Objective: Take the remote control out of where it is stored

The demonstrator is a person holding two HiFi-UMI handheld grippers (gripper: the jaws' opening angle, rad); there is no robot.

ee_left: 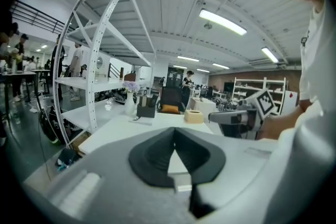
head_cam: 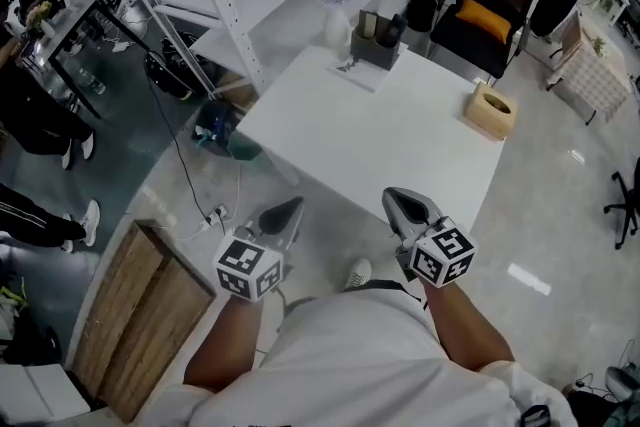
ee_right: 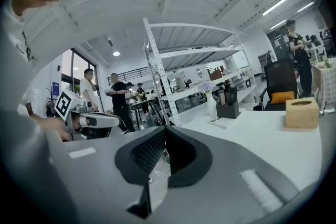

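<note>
- Left gripper (head_cam: 290, 207) and right gripper (head_cam: 398, 202): nearest items, held low at my waist, short of the near edge of the white table (head_cam: 400, 135). Both claws are closed tip to tip with nothing between them.
- Remote control: I cannot identify it for certain at this range. I judge it to be one of the slim upright items (head_cam: 368, 23) standing in the dark holder (head_cam: 376, 49).
- Dark holder: sits at the table's far edge on a pale sheet (head_cam: 362, 73), well apart from both grippers.
- Vase (head_cam: 337, 25): just beside the holder on its left, with flowers on top. It is likely to tip if nudged.
- Tissue box (head_cam: 489, 111): at the table's right edge, well clear of a straight reach to the holder.
- Step in hand: the approach, with no reach begun yet.
- Method, my judgement: I step in close and lead with the right gripper, keeping to the side away from the vase.
- I spread the claw before arriving, descend from above, pinch the remote's exposed top across its narrow faces and lift straight up.
- Left gripper in reserve: I press it on the holder's rim if the holder rises too.
</note>
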